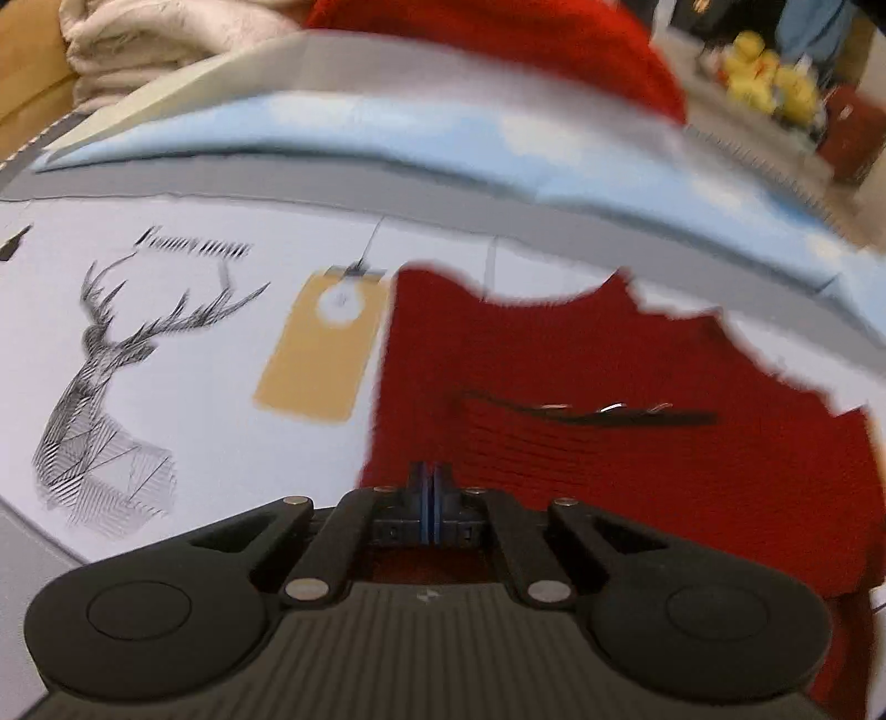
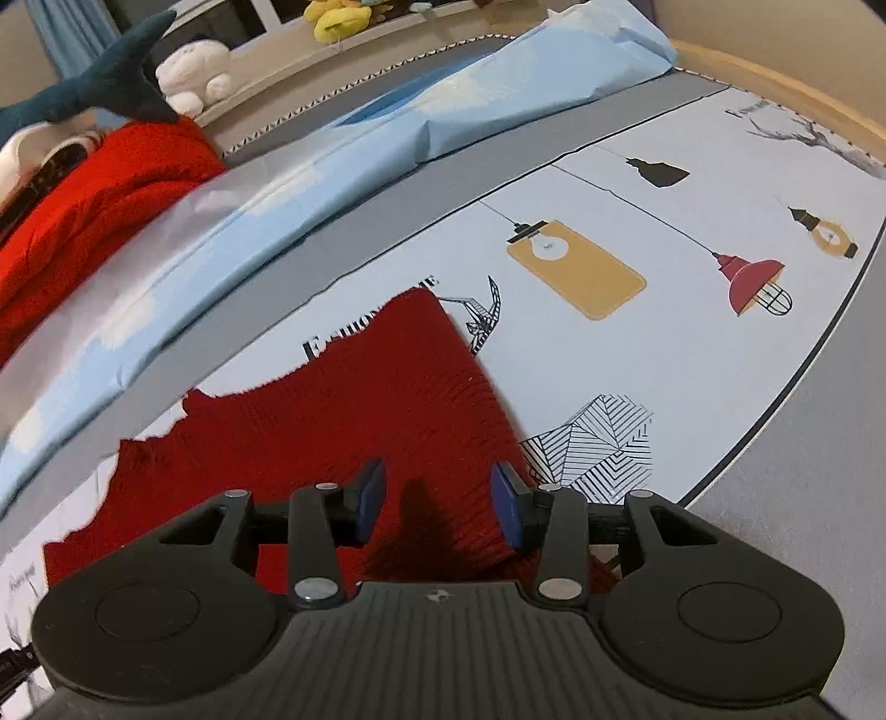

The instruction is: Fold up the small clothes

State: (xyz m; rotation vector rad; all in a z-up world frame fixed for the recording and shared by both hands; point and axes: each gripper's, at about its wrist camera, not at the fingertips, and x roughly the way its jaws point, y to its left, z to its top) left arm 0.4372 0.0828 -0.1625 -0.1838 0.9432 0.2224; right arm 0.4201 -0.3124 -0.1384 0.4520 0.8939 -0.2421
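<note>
A small dark red knitted garment (image 1: 581, 459) lies flat on a white printed sheet (image 1: 221, 387); its far edge is jagged and a dark slit (image 1: 587, 412) crosses its middle. My left gripper (image 1: 431, 487) hovers over the garment's near left part, its blue pads pressed together with no cloth visible between them. In the right wrist view the same garment (image 2: 360, 399) stretches off to the left. My right gripper (image 2: 440, 501) stands open above the garment's near right edge. Red knit shows in the gap between its blue pads (image 2: 370, 495).
Behind the garment lie a grey band of bedding (image 2: 387, 221) and a light blue pillow (image 2: 470, 99). A bright red blanket (image 2: 94, 194) is piled at the back left, beside a shark plush (image 2: 99, 88) and a white plush (image 2: 194, 72). Yellow plush toys (image 1: 764, 77) and cream bedding (image 1: 144, 44) sit farther back.
</note>
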